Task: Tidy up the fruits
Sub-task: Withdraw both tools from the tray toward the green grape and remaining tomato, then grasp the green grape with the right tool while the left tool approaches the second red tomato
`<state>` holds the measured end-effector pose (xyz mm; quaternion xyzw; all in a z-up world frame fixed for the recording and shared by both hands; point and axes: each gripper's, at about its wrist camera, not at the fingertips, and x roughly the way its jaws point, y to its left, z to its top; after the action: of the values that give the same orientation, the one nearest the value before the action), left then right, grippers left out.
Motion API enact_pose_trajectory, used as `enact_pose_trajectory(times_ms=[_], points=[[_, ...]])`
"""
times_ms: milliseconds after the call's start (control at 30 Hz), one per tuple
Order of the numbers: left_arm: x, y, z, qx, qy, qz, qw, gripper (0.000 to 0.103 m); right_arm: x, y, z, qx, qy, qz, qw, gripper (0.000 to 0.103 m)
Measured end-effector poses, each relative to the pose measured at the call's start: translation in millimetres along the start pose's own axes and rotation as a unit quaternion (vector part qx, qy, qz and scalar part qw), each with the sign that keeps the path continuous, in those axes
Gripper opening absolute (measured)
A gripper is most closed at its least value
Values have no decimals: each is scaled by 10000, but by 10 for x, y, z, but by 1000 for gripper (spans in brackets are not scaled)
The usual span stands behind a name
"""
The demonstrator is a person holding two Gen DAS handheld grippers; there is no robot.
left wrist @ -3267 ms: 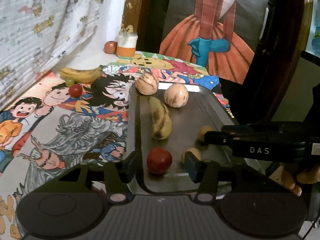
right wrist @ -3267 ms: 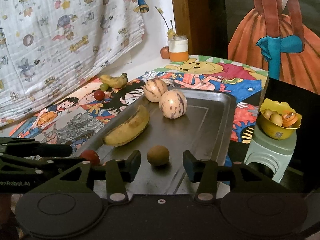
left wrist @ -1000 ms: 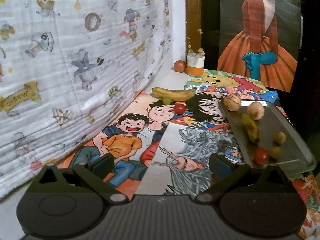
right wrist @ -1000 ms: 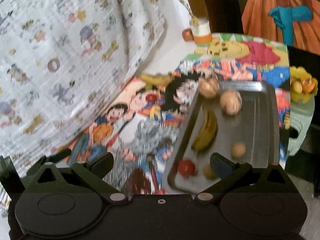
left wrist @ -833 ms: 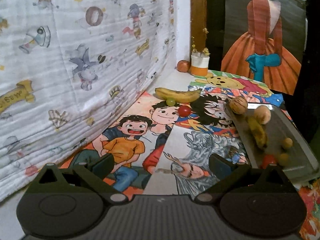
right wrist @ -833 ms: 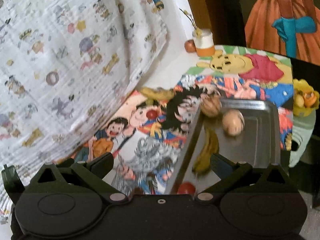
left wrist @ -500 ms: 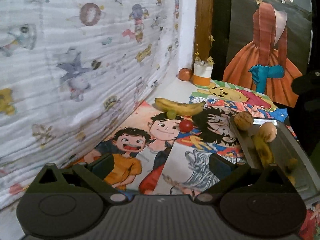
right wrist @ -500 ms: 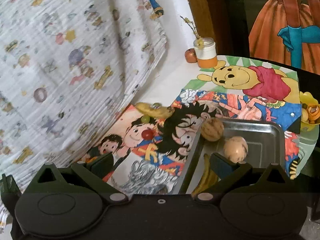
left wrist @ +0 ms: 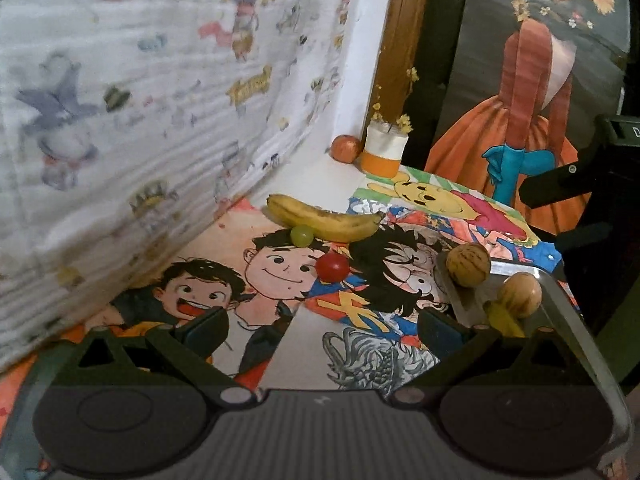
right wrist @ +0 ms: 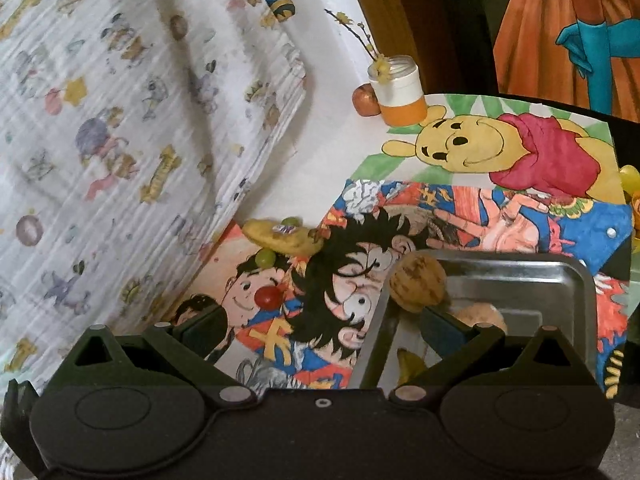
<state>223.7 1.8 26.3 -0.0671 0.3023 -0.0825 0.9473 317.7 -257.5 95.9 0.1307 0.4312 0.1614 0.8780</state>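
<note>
A yellow banana (left wrist: 322, 217) lies on the cartoon mat, with a green grape (left wrist: 301, 235) touching its near side and a red cherry tomato (left wrist: 332, 267) a little nearer. To the right, the metal tray (left wrist: 568, 320) holds two round striped fruits (left wrist: 468, 264) (left wrist: 519, 300) and part of a banana (left wrist: 503, 317). My left gripper (left wrist: 320, 330) hangs open and empty over the mat, short of the tomato. My right gripper (right wrist: 320, 330) is open and empty too, above the tray's left rim (right wrist: 380, 320); the banana (right wrist: 282, 236), grape (right wrist: 266, 257) and tomato (right wrist: 268, 297) lie ahead on its left.
A patterned white cloth (left wrist: 140, 100) hangs along the left. At the back stand an orange-and-white jar (left wrist: 385, 152) and a small reddish fruit (left wrist: 346, 148). A dark painting (left wrist: 532, 80) leans behind. The other gripper's body (left wrist: 580, 176) shows at the right edge.
Both grippers have moved forward and lower over the mat, toward the loose banana, grape and tomato. Most of the tray has slid out of view. Jaws stayed wide.
</note>
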Motion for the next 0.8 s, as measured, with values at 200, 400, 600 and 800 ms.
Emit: enact_pose_trajectory(times_ms=[200,400,600,800], points=[[272,-12,89,-5,87,151,9998,103,230,-45,141,87,5,123,9999,102],[539,-29,156,41,149,149,9998,103,466,-25,317,72,24,190,9998,102],[760,-71,219,-51,159,199,9997,103,744,-4,577,60,26,354,9994,102],[934,-49,231,-345,156,68,9993,103,1157,-118,823,252,205,588,9977,102]])
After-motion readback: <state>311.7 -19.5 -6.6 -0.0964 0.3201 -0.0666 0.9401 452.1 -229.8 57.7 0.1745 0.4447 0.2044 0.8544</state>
